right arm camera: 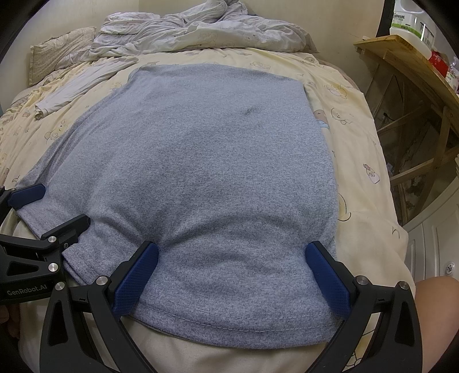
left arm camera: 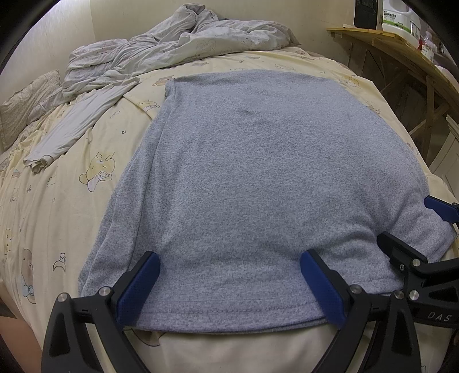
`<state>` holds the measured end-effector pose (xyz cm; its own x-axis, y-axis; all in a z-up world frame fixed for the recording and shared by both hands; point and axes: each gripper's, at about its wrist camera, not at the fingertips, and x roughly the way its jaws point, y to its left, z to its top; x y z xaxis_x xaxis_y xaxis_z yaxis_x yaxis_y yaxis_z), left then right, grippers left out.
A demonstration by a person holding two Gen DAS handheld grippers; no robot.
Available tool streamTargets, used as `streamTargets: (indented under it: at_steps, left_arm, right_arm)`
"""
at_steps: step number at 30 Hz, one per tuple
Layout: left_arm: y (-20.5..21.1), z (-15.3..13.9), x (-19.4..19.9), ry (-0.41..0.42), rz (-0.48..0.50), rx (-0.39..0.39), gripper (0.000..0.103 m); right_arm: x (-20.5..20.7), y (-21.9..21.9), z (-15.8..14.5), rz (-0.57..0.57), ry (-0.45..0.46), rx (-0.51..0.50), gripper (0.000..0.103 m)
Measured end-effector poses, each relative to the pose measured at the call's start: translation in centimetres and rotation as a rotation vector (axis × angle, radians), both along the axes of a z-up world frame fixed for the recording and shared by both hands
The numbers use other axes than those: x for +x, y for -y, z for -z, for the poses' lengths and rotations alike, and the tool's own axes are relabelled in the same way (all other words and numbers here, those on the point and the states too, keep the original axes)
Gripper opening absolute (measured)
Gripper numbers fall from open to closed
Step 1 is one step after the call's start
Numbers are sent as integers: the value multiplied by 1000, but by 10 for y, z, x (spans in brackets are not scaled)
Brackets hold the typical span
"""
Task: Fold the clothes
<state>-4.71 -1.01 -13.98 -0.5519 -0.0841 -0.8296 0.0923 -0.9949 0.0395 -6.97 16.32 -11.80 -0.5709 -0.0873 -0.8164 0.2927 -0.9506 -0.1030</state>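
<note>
Left wrist view: a grey knit garment (left arm camera: 258,178) lies spread flat on a bed (left arm camera: 57,200) covered by a pale yellow sheet with cartoon prints. Its stitched hem runs along the bed's near edge, and its far edge lies toward the middle of the bed. The left gripper (left arm camera: 229,275) is spread wide, its blue-padded fingers (left arm camera: 137,287) resting on the cloth just above the hem on the garment's left part; no fabric is pinched between them. At the right edge of this view the right gripper (left arm camera: 407,226) shows in side profile, also open, over the garment's near right corner.

Right wrist view: the same garment (right arm camera: 200,160) fills the middle of the bed (right arm camera: 358,160). The right gripper (right arm camera: 232,266) is likewise wide open, its blue pads (right arm camera: 134,278) lying on the fabric just above the hem and holding nothing. The left gripper (right arm camera: 63,203) enters from the left edge, open, at the garment's near left corner.

A crumpled pale quilt (left arm camera: 178,40) is heaped at the bed's far edge. A light grey sleeve-like cloth (left arm camera: 77,126) lies near the far left, apart from the garment. A wooden shelf (left arm camera: 401,48) carrying a white bottle (left arm camera: 401,20) stands beyond the bed's right edge.
</note>
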Motion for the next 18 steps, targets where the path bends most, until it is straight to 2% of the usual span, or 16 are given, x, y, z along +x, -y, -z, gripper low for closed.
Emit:
streamTargets:
  at_steps: [10,15,18]
  left_arm:
    - [-1,0,0,1,0,0,99]
    - [-1,0,0,1,0,3,99]
    - [0,-1,1,2,1,12,99]
  right_arm:
    - [3,1,0,0,0,1,103]
    - [0,-1,-3,-15,32,-10,103]
    - [-8,-4,-16,-58,83,-25,103]
